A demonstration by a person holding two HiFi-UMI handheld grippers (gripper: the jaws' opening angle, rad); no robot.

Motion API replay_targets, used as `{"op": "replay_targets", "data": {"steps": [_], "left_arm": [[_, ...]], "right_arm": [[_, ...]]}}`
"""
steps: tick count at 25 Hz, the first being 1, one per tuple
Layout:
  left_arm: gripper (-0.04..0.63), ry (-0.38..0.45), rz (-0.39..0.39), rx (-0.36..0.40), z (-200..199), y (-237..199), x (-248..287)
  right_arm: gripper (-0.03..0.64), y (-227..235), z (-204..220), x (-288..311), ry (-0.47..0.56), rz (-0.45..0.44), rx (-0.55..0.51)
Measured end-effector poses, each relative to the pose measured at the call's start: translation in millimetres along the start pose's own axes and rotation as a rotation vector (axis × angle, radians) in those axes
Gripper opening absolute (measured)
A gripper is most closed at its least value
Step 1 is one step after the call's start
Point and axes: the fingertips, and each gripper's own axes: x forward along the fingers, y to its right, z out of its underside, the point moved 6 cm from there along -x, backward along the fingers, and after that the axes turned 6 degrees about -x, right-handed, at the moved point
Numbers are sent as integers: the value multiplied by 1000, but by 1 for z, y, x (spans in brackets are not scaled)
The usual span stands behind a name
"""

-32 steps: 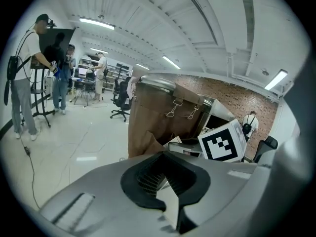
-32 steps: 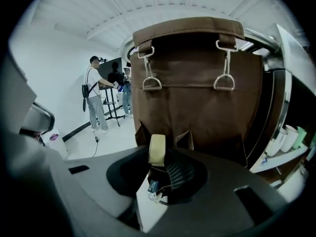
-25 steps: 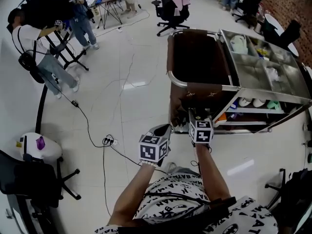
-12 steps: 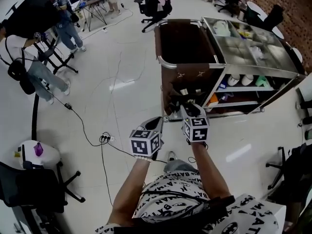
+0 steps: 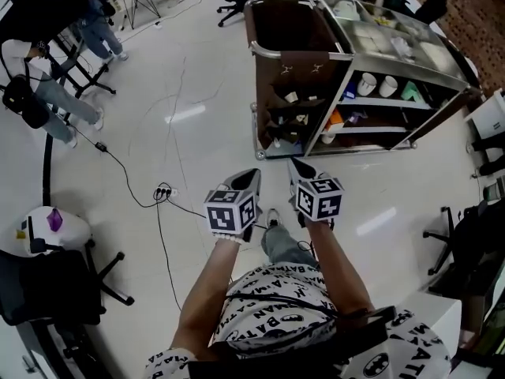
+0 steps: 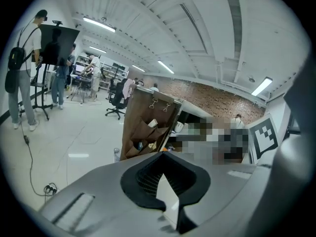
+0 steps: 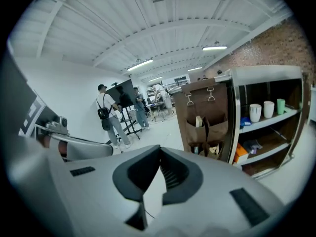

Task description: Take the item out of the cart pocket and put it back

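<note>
Both tongs have backed away from the cart (image 5: 272,50) since a second ago, when the right pair was right up at the pockets (image 5: 288,113). Now the left tongs (image 5: 254,176) and right tongs (image 5: 293,166) hang side by side over the floor (image 5: 197,133), well apart from the cart. Left pair is pressed together, empty. Right pair is closing up tight with nothing between the jaws. The white item (image 5: 290,97) sits in an upper pocket, well ahead of both.
</note>
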Motion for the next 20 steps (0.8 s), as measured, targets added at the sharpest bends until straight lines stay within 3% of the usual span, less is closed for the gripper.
{"op": "replay_targets", "data": {"steps": [11,20], "left_arm": [[2,-12,66,-14,61,28,-67],[2,16,106,5,79,53,-105]], "right_arm": [[0,-73,57,-72,-28,-51,46],[0,-101,58,-119,13,-33,-6]]}}
